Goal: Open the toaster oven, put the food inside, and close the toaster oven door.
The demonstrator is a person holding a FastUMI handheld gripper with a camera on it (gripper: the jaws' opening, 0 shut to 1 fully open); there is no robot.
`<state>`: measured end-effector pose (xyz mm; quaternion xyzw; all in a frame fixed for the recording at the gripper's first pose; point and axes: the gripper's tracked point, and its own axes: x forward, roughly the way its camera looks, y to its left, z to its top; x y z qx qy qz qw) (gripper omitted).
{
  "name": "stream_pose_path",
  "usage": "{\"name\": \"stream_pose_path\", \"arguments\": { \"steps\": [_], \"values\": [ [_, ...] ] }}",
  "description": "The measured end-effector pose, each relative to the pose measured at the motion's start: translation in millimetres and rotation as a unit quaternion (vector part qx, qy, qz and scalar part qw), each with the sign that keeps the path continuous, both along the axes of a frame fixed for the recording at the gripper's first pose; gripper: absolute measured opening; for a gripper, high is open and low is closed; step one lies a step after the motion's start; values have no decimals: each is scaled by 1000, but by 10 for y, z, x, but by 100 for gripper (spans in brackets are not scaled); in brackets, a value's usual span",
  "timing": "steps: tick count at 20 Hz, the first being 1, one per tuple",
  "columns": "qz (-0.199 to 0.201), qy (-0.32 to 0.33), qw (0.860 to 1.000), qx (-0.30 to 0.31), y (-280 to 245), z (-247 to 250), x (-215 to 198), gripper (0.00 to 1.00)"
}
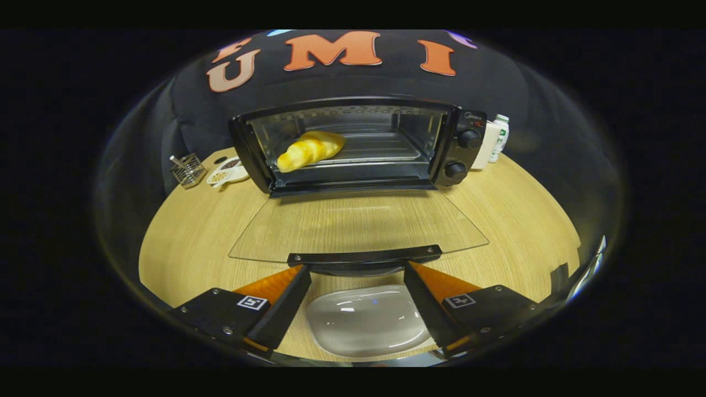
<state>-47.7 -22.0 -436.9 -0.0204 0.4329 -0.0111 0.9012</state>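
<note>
Inside, the black toaster oven with two round knobs was seen to hold a golden, glazed bread roll, which lay on the metal tray toward the oven's left wall. Its long axis was tilted, one end pointing to the front left corner and the other toward the back middle. The clear glass door was found folded fully down and flat over the pale wooden table, its black handle bar nearest the gripper. The claw was held wide, nothing gripped, its fingertips just short of that handle; a shallow white oval dish, empty, lay between the fingers. Left of the oven, a small wire basket and a white dish of dark and light bits were hard to make out. To the oven's right, a white carton and bottle were partly hidden.
</note>
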Motion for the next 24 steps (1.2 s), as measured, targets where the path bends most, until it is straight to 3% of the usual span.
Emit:
{"name": "stream_pose_path", "arguments": {
  "steps": [24],
  "values": [
    [-19,-127,990,53,-5,1008,768,100]
  ]
}}
